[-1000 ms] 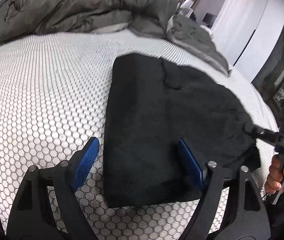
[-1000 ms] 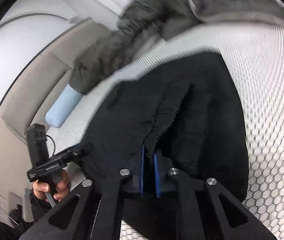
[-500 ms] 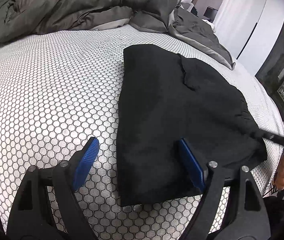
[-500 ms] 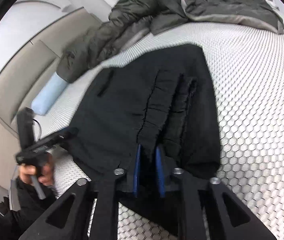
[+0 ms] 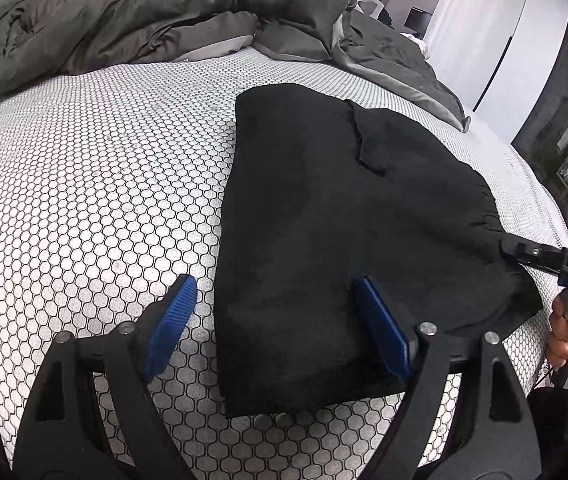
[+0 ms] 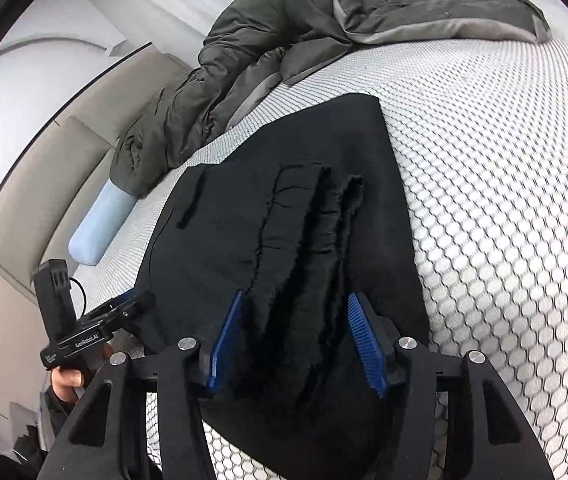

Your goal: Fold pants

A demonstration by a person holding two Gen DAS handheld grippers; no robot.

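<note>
Bedding surrounds the work: a rumpled grey duvet heaped at the far side of the honeycomb-patterned mattress and a pale blue bolster by the headboard. Folded black pants lie flat on the mattress. The left gripper hovers spread wide over their near corner, "GenRobot.AI" readable on its body, while the right gripper, jaws just opening, straddles the gathered waistband without pinching it.
</note>
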